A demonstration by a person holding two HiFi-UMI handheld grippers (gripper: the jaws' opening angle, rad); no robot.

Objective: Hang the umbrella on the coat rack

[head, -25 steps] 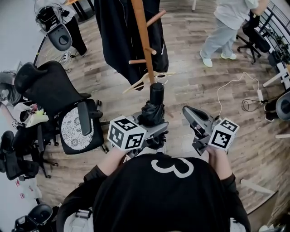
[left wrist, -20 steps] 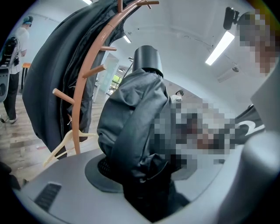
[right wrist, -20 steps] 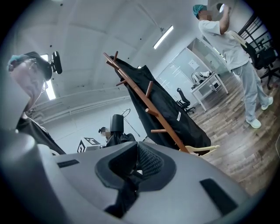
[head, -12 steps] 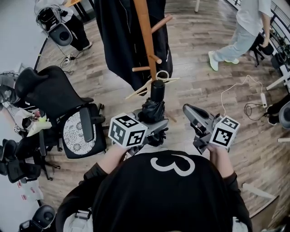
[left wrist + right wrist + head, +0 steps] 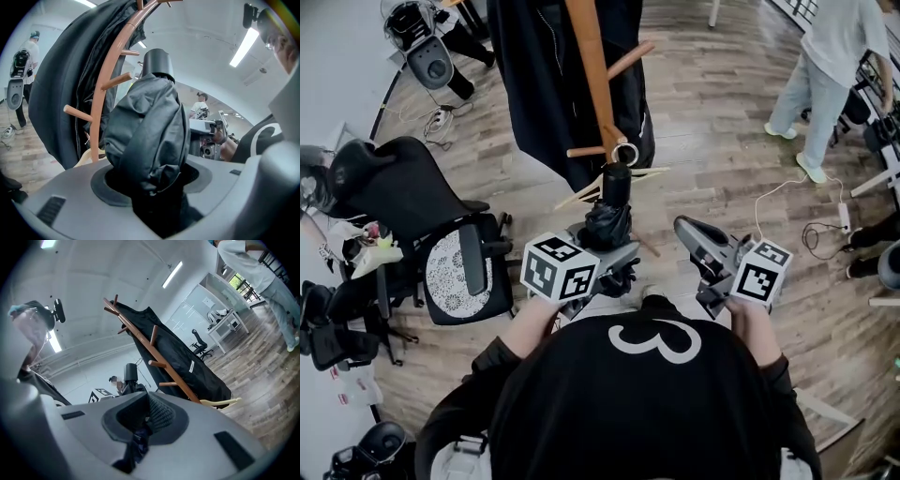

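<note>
Black crinkled umbrella near wooden rack

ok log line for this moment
left gripper: shut on umbrella | right gripper: shut, empty | umbrella: close to coat rack

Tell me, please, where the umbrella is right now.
In the head view the umbrella stands centre, clamped in the left gripper, its top close to a peg of the coat rack.
</note>
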